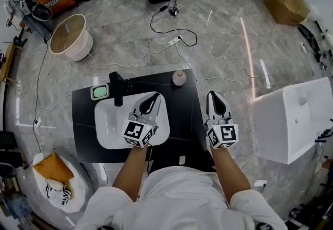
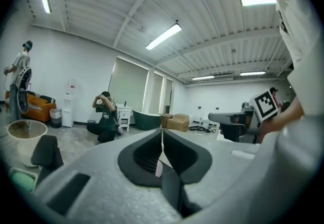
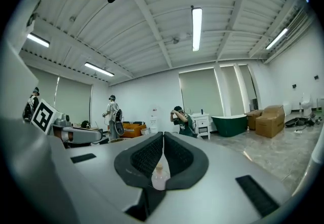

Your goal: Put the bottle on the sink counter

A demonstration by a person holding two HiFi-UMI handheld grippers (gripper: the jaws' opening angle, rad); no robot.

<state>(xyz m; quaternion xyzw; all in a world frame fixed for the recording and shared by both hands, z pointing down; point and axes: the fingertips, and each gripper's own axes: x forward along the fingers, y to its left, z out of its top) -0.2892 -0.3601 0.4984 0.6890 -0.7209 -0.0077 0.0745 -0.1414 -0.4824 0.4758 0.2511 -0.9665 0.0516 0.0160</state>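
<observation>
We've got both grippers held level: the left gripper (image 1: 152, 98) hangs over the white basin (image 1: 106, 125) with its jaws pressed together on nothing. The right gripper (image 1: 215, 96) sits just off the right edge of the black sink counter (image 1: 83, 117), jaws likewise closed and empty. The small pink bottle (image 1: 179, 77) stands upright at the counter's far right corner, apart from both grippers, with the black faucet (image 1: 117, 87) off to its left.
</observation>
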